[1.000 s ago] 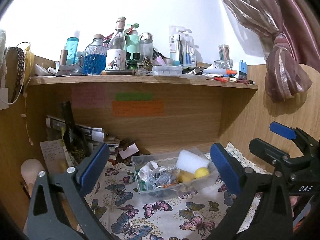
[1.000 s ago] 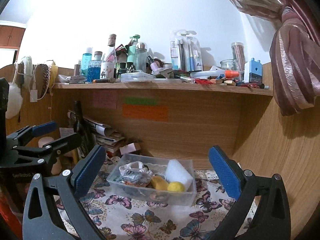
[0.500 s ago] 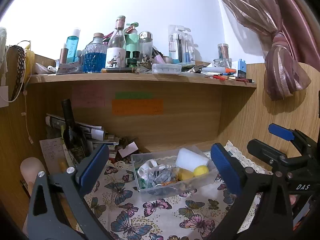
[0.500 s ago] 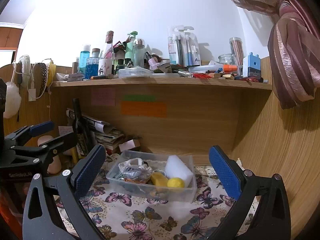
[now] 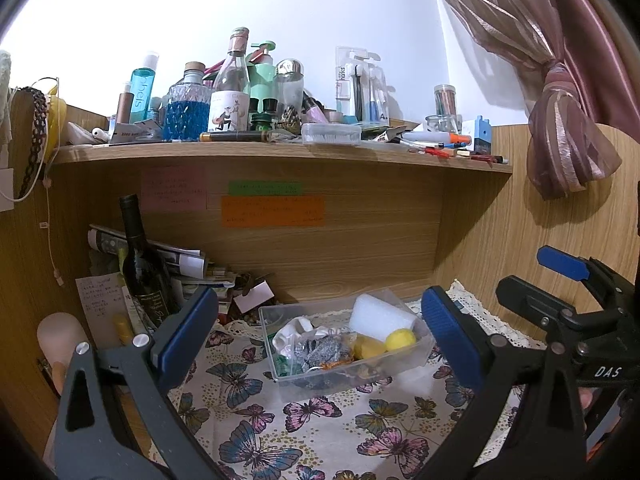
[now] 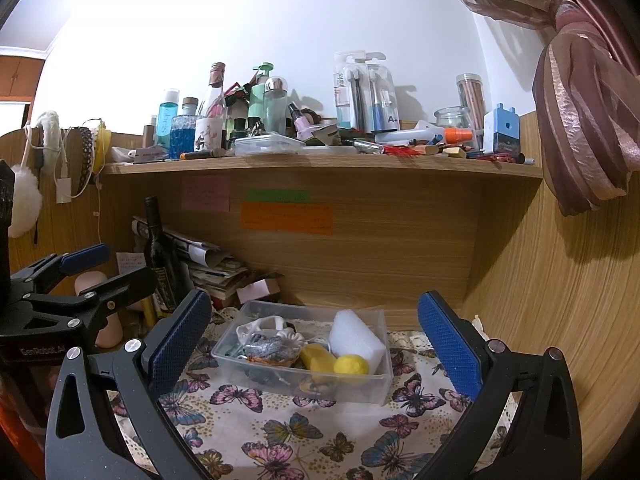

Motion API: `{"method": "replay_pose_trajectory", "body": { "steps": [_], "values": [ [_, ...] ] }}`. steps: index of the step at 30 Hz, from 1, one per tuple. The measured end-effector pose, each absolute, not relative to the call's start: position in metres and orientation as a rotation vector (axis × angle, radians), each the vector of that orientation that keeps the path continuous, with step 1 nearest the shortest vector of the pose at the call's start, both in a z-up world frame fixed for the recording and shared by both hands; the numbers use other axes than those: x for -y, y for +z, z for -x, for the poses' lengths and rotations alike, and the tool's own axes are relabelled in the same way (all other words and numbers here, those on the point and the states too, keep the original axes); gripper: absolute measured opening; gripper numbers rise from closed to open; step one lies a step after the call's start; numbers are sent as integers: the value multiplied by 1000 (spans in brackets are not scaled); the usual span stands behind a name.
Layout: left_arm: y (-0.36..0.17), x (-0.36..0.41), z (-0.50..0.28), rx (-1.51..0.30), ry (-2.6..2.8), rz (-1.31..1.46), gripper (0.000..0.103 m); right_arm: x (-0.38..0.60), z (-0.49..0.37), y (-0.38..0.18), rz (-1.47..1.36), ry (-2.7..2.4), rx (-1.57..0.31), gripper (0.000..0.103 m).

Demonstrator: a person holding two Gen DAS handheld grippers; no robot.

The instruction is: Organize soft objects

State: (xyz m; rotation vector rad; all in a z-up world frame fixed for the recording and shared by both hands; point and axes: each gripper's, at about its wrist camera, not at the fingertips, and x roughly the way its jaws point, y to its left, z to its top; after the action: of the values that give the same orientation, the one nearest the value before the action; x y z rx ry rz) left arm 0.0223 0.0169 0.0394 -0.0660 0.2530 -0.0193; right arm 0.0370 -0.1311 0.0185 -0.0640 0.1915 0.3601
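Note:
A clear plastic bin (image 5: 416,354) (image 6: 376,380) sits on the butterfly cloth at the back of the desk. In it lie a white foam block (image 5: 378,316) (image 6: 356,338), a yellow ball (image 5: 400,339) (image 6: 351,364), a yellow sponge piece (image 6: 316,357), a silver scrubber (image 5: 320,350) (image 6: 266,346) and a white scrunchie (image 6: 260,326). My left gripper (image 5: 320,336) is open and empty, in front of the bin. My right gripper (image 6: 314,342) is open and empty, also in front of the bin. Each gripper shows at the edge of the other's view.
A butterfly tablecloth (image 6: 288,436) covers the desk. A dark wine bottle (image 5: 144,268) and stacked papers (image 6: 208,264) stand at the back left. A cluttered shelf (image 5: 280,152) hangs above. A wooden side wall (image 6: 560,300) and a tied curtain (image 5: 568,140) are on the right.
Both grippers have drifted slightly; the bin sits a little lower and closer in both views. Both stay open and empty.

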Motion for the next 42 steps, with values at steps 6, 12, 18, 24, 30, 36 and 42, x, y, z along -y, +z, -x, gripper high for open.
{"method": "replay_pose_trajectory", "body": {
  "steps": [6, 12, 18, 24, 30, 36, 42],
  "values": [
    [39, -17, -23, -252, -18, 65, 103, 131, -37, 18, 64, 358, -190, 103],
    [40, -17, -22, -245, -21, 61, 103, 131, -37, 18, 65, 356, -191, 103],
    [39, -18, -22, -246, -30, 65, 103, 130, -35, 19, 66, 351, -194, 103],
    [37, -20, -23, -249, -36, 68, 103, 130, -36, 18, 63, 352, -194, 103],
    [37, -21, -24, -250, -33, 74, 103, 130, -36, 18, 64, 353, -194, 103],
    [36, -24, -26, -248, -37, 98, 103, 128, -37, 17, 68, 352, -195, 103],
    [36, -28, -29, -262, -35, 127, 103, 128, -37, 17, 65, 352, -195, 103]
  ]
}}
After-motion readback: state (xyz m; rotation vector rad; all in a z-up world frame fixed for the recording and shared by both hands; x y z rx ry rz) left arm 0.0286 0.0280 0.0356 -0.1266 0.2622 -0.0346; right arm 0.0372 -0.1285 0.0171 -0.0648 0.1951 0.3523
